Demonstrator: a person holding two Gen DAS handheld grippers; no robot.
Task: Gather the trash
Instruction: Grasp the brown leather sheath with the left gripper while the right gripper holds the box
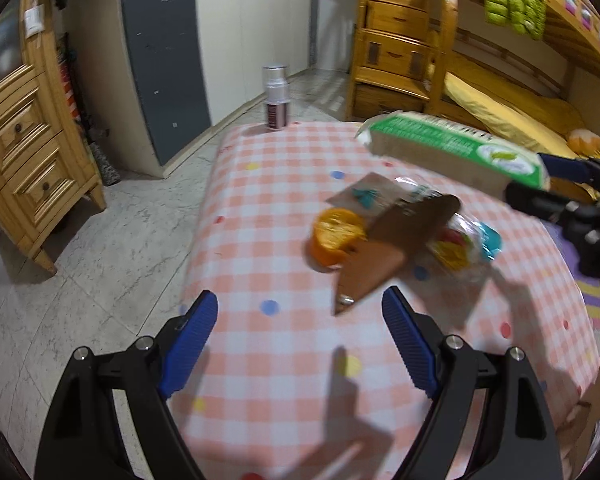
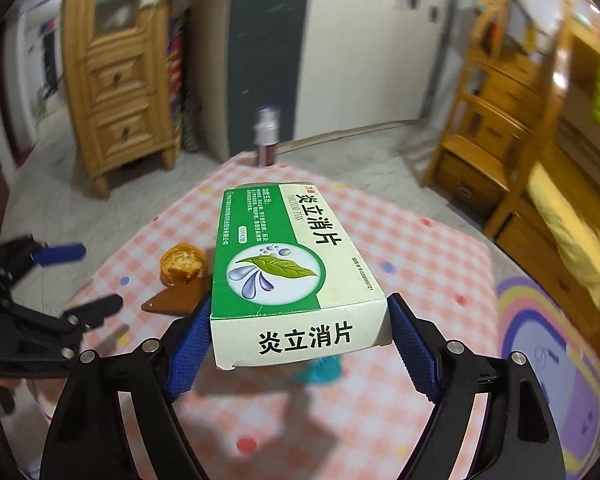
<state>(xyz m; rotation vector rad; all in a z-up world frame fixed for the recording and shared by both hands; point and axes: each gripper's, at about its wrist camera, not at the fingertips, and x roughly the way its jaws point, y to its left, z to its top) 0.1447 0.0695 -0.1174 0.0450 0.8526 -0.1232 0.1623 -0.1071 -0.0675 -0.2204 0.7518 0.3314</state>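
**Box up in R gripper, L gripper free over the rest of the trash**

R gripper (image 2: 300,334) has the green-and-white medicine box (image 2: 292,268) clamped across its short width, pads on both long sides near the end closest to the camera. Box's long axis runs straight out ahead of the fingers, raised off the checked tablecloth (image 1: 280,380) and tilted slightly. Jaws stand wide, but only because the box is wide; it's a grip, not a free opening.

L gripper (image 1: 300,320) is wide open w/ nothing between the pads, hovering low over the cloth.

Landmark = orange peel (image 1: 336,236). Rel. to it in the left wrist view:
- brown pointed piece (image 1: 384,256), maybe card, touches the peel's right side, long axis slanting from lower left to upper right, tip aimed roughly at the L gripper's right finger
- crinkly clear wrapper (image 1: 460,240) lies further right, partly under the brown piece
- spray bottle (image 1: 276,98) stands well beyond, at the far table edge
- held box hangs above and right

Judgement: L gripper is nearer the pile, which lies ahead and slightly right; brown piece's tip comes first. No bin visible, so can't tell where the box goes.
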